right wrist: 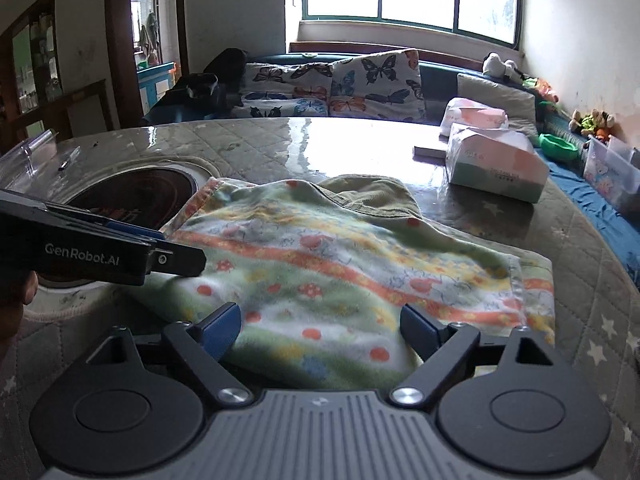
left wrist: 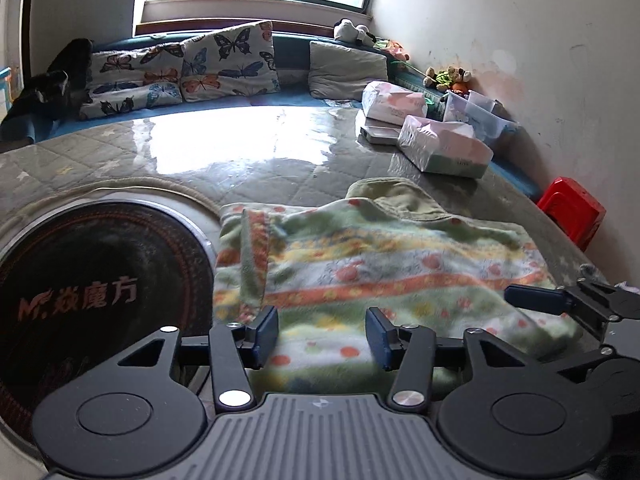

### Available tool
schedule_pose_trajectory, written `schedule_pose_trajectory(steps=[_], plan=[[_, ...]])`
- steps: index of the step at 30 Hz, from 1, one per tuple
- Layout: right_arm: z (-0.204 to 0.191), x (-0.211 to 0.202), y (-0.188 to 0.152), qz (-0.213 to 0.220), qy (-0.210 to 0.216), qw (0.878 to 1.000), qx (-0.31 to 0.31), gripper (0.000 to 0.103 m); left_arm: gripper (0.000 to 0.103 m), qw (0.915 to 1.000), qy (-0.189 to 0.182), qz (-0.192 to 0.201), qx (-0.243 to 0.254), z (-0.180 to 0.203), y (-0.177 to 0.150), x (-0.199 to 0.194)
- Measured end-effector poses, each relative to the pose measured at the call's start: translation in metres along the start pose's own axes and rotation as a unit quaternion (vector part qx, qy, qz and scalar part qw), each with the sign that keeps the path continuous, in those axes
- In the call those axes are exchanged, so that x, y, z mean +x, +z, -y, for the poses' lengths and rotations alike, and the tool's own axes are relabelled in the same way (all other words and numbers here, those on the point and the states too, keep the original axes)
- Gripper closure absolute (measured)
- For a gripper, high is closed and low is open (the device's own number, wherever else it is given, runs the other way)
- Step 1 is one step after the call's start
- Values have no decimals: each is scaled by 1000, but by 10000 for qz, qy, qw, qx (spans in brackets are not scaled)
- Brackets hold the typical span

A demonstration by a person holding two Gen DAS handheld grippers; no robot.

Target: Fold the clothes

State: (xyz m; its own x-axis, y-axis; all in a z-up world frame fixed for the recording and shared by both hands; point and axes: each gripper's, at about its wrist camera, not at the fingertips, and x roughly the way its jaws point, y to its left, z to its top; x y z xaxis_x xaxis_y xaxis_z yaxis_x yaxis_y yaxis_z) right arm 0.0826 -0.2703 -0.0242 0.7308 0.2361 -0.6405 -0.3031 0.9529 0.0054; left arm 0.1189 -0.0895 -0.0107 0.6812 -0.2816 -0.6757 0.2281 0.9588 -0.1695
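**Fleece garment lying on the quilted tabletop**

A fleece garment (right wrist: 340, 276), pale green with orange bands, red dots and mushroom prints, lies rumpled and partly folded on the tabletop (right wrist: 360, 148), beside a round black cooktop (left wrist: 100, 280). An olive lining shows at its far edge. Left gripper (left wrist: 322, 334) and right gripper (right wrist: 320, 330): jaws wide, gripping nothing, over the near hem.

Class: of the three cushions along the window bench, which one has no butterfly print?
The plain grey-green cushion, rightmost, nearest the white plush toy; the other two carry butterflies.
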Motion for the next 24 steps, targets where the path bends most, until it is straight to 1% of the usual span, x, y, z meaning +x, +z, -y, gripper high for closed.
schedule_pose_trajectory(steps=[3, 4, 5, 6, 8, 10, 11, 14, 15, 18, 24], plan=[[2, -7, -2, 46, -26, 10000, 77, 14, 44, 10000, 2, 30, -46, -3, -2, -5], [3, -8, -3, 42, -35, 9999, 133, 12, 42, 10000, 11, 36, -62, -3, -3, -7], [4, -8, -4, 27, -37, 9998, 189, 10, 37, 10000, 33, 45, -75, -3, -3, -8], [5, -8, -6, -1, -29, 9997, 228, 8, 30, 9999, 71, 45, -85, -3, -4, -9], [3, -10, -10, -7, -79, 9998, 176, 8, 26, 9998, 134, 45, -102, -2, -6, -11], [3, -13, -12, 15, -107, 9998, 174, 4, 22, 9998, 139, 42, -100, -2, -9, -14], [4, -14, -12, 21, -94, 9997, 205, 4, 17, 9998, 149, 42, -100, -2, -9, -15], [5, -17, -15, 24, -147, 9995, 263, 2, 13, 9998, 183, 65, -93, -2, -11, -19], [5, -17, -16, 12, -168, 9995, 274, 0, 11, 9997, 194, 73, -90, -2, -12, -20], [6, -18, -18, 8, -202, 9994, 287, 0, 9, 9997, 208, 87, -77, -1, -13, -24], [4, -26, -17, 84, -226, 9993, 280, 0, 0, 9997, 190, 138, -62, 2, -16, -32]])
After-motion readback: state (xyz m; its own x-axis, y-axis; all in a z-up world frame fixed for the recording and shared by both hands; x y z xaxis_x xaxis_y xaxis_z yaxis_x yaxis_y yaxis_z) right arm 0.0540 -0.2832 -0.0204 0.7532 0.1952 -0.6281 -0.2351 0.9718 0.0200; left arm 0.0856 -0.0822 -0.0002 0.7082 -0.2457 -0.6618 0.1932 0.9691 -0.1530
